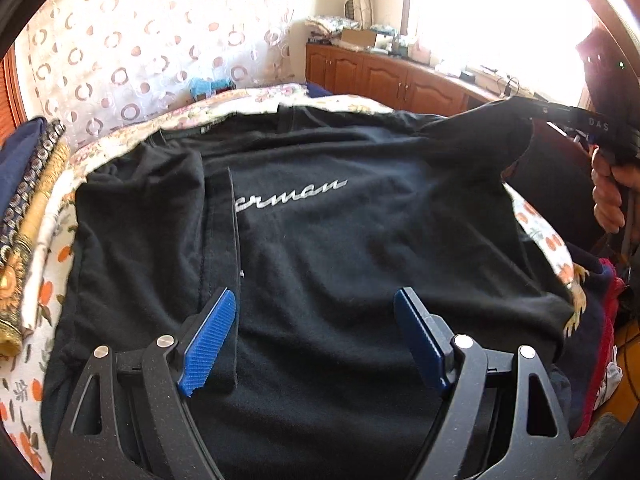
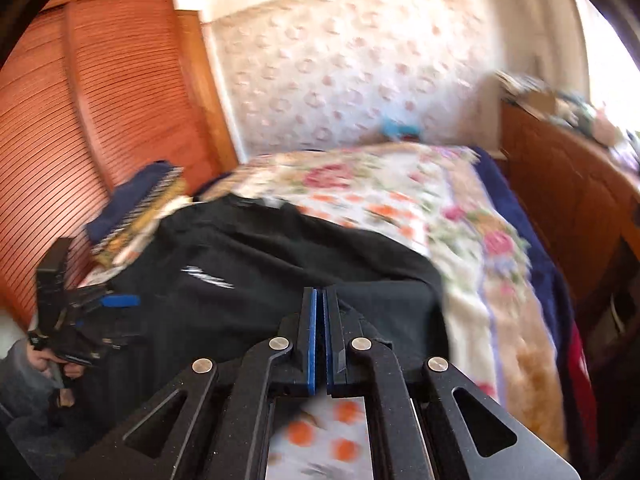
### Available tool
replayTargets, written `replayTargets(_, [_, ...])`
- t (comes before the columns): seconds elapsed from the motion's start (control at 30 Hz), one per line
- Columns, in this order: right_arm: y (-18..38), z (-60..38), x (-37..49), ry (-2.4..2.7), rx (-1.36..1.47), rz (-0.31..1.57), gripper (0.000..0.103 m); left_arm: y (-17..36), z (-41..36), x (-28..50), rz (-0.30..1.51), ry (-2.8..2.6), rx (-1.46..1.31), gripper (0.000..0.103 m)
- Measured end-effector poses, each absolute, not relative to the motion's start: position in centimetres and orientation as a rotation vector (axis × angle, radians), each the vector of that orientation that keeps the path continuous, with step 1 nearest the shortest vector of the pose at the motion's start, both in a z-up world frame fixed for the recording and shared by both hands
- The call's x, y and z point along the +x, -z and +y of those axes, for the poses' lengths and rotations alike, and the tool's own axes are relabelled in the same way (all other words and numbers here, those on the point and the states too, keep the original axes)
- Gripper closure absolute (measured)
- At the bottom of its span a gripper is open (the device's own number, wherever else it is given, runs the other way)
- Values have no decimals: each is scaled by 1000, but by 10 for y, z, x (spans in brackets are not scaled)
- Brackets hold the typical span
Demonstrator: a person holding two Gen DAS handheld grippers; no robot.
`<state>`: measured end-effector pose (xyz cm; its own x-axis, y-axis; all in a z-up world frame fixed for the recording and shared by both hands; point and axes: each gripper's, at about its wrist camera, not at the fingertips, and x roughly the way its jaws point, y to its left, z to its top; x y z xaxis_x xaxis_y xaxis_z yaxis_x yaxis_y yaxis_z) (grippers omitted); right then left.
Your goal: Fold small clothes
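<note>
The left gripper (image 1: pixel 316 336) hovers with fingers spread wide above a black T-shirt (image 1: pixel 340 248) on a floral bedspread (image 2: pixel 400 208), while the right gripper (image 2: pixel 320 344) pinches the shirt's lifted right side.

Left wrist view sat low and close over the black T-shirt (image 1: pixel 340 240), looking forward along the left gripper (image 1: pixel 316 340) toward the patterned curtain (image 1: pixel 140 48) and window-side cabinets (image 1: pixel 384 76). Right wrist view looked from the shirt's right edge along the right gripper (image 2: pixel 320 340), facing the slatted wooden door (image 2: pixel 80 120) and curtain, blurred. Both views shared the shirt, floral bedspread (image 2: pixel 400 200), folded pile (image 1: pixel 28 200) and curtain. Each view caught the other gripper at its edge.
</note>
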<state>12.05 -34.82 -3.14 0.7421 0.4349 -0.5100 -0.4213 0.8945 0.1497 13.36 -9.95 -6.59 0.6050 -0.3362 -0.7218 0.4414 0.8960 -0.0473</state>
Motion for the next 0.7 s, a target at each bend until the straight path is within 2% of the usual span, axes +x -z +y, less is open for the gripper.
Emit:
replayTargets(0.17, [42,-306,110,-557,-31,607,100,50,-98,123,761,458,147,20])
replayTargets(0.23, [52,-302,109,-548,-45,642,96,46,-98,120,749,460,149,20])
replayTargets(0.4, [55,-319,108,-520,-29,668,58,41,-97,116,736,464,136,21])
replayTargets(0.53, [42,-344,98,-478,7,639,56,42,-98,116,734,463,125,20])
replayTargets(0.7, [56,-372,107,-310,20,672,56,45,-96,118,735,452,109,20])
